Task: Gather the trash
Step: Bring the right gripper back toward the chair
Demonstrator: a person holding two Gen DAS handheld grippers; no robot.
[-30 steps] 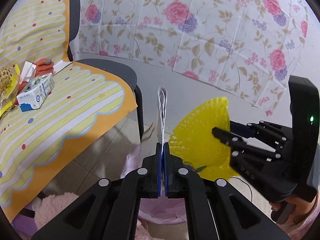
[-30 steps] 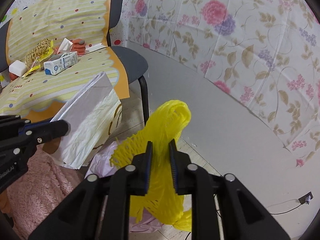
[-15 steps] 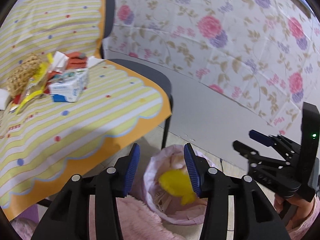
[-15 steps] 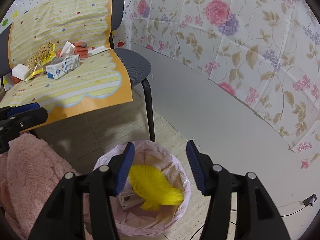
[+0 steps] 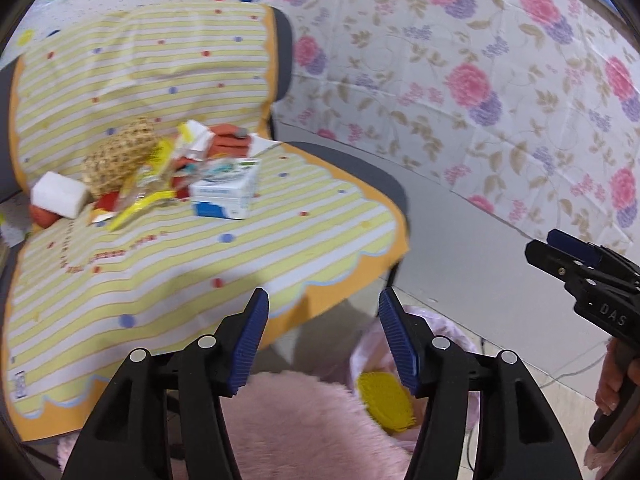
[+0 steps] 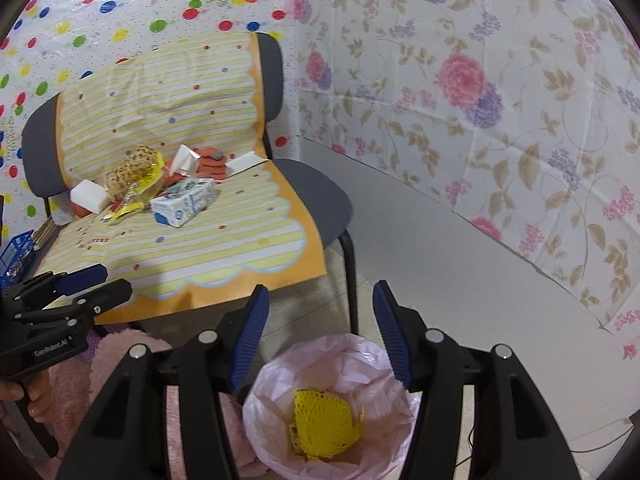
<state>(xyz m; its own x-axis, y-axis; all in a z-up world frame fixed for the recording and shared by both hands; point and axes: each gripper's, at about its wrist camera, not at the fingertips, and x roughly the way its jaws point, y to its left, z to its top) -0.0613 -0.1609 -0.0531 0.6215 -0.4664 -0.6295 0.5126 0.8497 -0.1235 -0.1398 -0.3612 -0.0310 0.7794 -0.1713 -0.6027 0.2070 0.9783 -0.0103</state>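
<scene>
Your left gripper (image 5: 322,332) is opening, nothing between its pads. Your right gripper (image 6: 318,328) stands wide and empty, directly above the pink-lined bin (image 6: 256,412). The yellow foam net (image 6: 324,420) lies inside that bin, clear of the rim. Remaining trash, including the milk carton (image 5: 226,192), sits on the chair seat (image 5: 280,236), ahead and left of both grippers, well back from the seat's scalloped front edge. Bare floor (image 6: 460,288) lies open to your right.

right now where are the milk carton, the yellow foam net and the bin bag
milk carton (image 6: 185,202), right wrist view, side panel
yellow foam net (image 6: 323,424), right wrist view, middle of mesh
bin bag (image 6: 352,354), right wrist view, far rim
</scene>
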